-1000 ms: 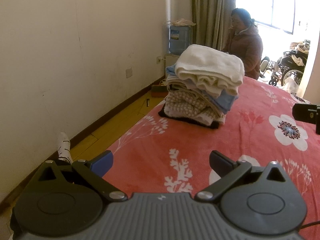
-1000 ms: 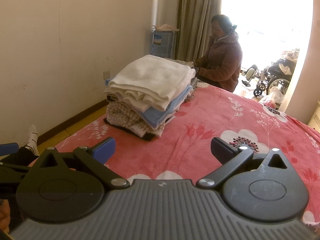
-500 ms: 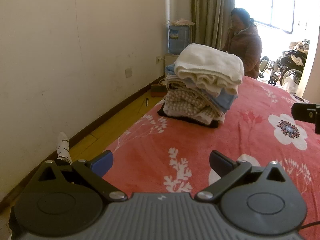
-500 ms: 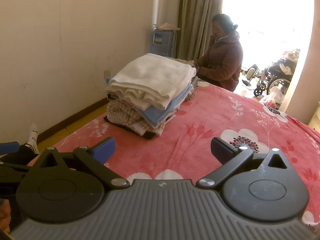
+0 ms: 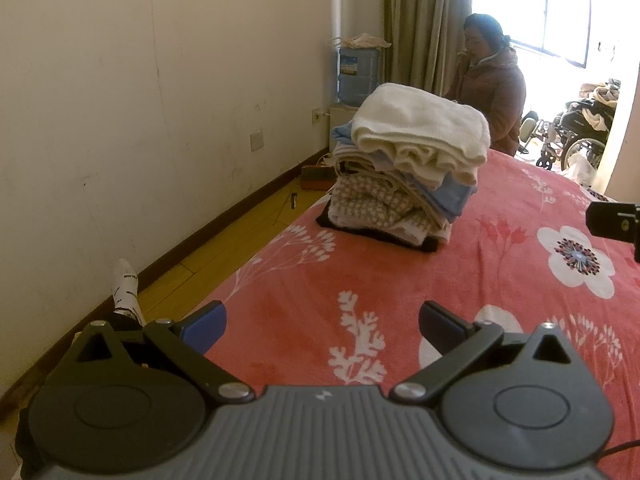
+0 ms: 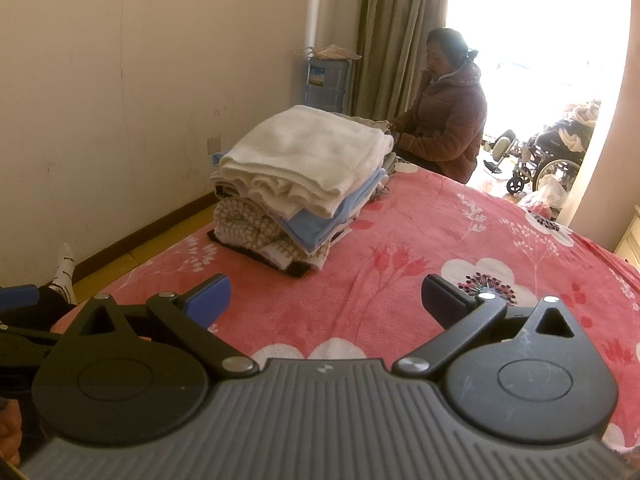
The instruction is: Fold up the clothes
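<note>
Little has moved since the earlier frames: both grippers hover where they were and the pile has not shifted. At far left a socked foot (image 5: 125,288) rests on the wooden floor (image 5: 224,240) beside the wall. Next comes the left gripper (image 5: 322,322), jaws spread wide and empty over the near edge of the bed (image 5: 360,280), probably held back because nothing loose lies within reach. Further along, the stack of folded clothes (image 5: 408,168) sits near the bed's wall-side edge, a cream towel on top, blue and checked layers beneath, likely parked there to keep the red floral blanket free for folding. The right gripper (image 6: 326,300) also hangs with jaws spread, gripping nothing. Beyond the stack a seated person (image 6: 444,120) handles cloth at the far side, and wheelchairs (image 6: 544,156) stand by the bright window.
</note>
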{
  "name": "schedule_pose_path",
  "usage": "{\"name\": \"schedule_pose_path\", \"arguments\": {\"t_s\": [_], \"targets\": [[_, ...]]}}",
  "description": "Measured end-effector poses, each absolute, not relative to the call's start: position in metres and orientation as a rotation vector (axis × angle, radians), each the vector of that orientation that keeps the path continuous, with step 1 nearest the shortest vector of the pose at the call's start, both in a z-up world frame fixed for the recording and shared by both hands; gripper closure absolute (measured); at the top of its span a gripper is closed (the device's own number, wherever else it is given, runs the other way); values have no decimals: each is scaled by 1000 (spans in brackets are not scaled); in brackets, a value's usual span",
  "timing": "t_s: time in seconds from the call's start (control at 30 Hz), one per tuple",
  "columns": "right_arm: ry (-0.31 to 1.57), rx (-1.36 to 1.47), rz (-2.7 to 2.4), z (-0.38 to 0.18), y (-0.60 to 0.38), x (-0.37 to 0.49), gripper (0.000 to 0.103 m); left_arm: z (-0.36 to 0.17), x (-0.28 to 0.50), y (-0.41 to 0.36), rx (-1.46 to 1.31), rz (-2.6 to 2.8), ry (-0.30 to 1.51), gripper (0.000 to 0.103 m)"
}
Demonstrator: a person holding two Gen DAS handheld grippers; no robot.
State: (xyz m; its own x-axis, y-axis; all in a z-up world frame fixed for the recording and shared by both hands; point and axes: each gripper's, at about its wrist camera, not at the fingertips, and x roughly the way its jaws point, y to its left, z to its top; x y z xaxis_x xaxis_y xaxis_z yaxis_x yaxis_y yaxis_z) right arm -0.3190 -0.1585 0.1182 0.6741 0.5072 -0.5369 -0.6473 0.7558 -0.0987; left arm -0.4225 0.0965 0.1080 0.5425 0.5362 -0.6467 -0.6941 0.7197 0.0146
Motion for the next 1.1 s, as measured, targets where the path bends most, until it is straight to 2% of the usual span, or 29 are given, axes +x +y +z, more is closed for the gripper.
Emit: {"name": "schedule_pose_path", "arguments": {"t_s": [1.1], "targets": [[514, -311, 662, 118, -157, -322, 1, 106, -426, 102, -260, 753, 683, 0]]}}
